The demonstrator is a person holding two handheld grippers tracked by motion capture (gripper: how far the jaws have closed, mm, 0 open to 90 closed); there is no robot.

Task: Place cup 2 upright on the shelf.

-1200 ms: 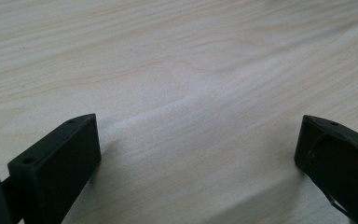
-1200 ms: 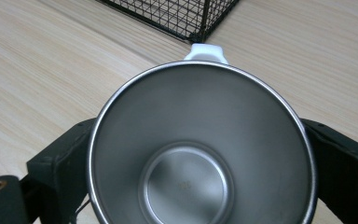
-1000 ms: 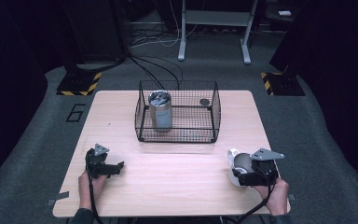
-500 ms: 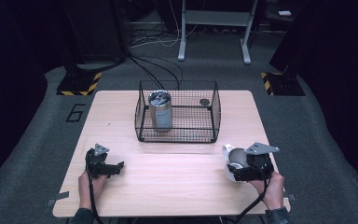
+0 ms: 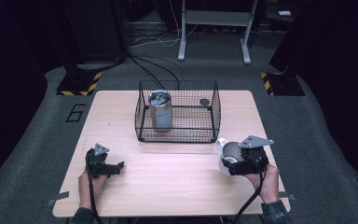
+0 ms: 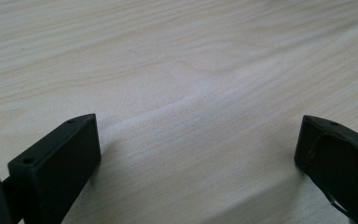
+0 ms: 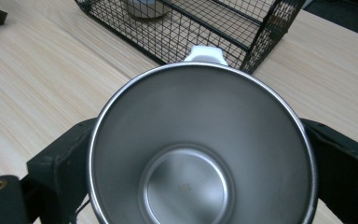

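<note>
At desk's left edge: left claw (image 5: 103, 164), jaws spread, empty, resting on the desk (image 5: 177, 186). Centre back: wire basket (image 5: 177, 116) holding a steel tumbler (image 5: 160, 111) and a small dark disc (image 5: 204, 101). Right front: right claw (image 5: 242, 161) clamped round a white-handled steel mug (image 7: 200, 149), mouth toward its camera, near the basket's front right corner. Handling note: lift clear over the rim, keep grip level. Change from a second ago: right claw and mug moved leftward, nearer the basket; left claw unchanged.

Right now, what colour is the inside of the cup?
Shiny silver metal, and the cup has a white handle. The right gripper view shows it best.
</note>
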